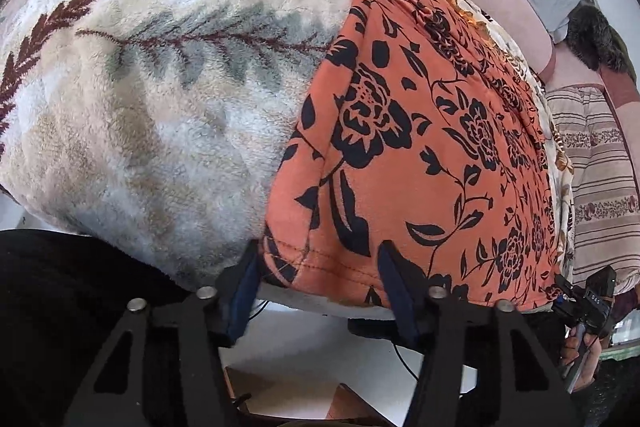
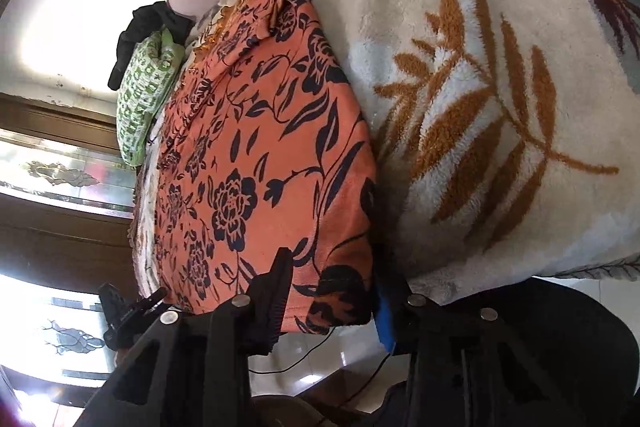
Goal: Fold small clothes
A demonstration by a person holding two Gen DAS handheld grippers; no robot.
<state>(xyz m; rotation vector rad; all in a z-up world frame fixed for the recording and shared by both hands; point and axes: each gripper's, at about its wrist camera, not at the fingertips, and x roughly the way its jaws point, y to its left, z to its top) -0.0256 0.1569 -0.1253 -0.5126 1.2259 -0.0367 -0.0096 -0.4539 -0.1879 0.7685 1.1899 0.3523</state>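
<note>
An orange garment with a black flower print lies flat on a fluffy cream blanket with a leaf pattern. My left gripper straddles the near hem at one corner, its fingers a good gap apart and the cloth lying flat between them. My right gripper straddles the other near corner in the same way, one finger over the cloth and the other at its edge. Each gripper also shows small in the other's view, the right gripper and the left gripper.
A green-and-white patterned bundle and a black cloth lie past the garment's far end. A striped cloth hangs beside it. The blanket's edge drops to a white floor with a cable.
</note>
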